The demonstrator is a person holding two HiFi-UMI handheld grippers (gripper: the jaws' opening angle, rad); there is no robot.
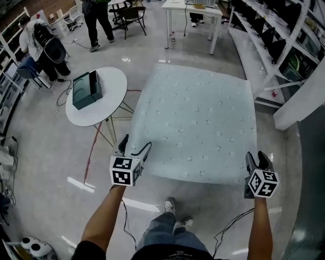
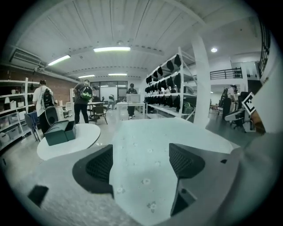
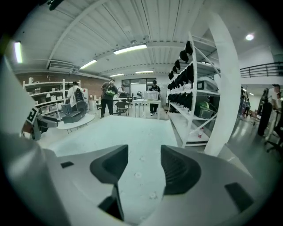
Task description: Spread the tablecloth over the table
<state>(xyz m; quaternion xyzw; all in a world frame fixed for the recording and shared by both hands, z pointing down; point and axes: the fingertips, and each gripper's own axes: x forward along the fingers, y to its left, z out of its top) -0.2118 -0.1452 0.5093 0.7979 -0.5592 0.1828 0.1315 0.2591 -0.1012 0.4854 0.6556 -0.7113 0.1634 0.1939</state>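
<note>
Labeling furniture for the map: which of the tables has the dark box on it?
The round white table, left of the tablecloth; the dark green box sits on its top. The rectangular white table at the back carries no such box.

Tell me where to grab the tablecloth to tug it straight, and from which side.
Take the tablecloth by its near hem, at the two near corners, coming from the near side. It lies flat, so probably only the overhanging edge gives jaws something to pinch. The left gripper and right gripper are open there.
</note>
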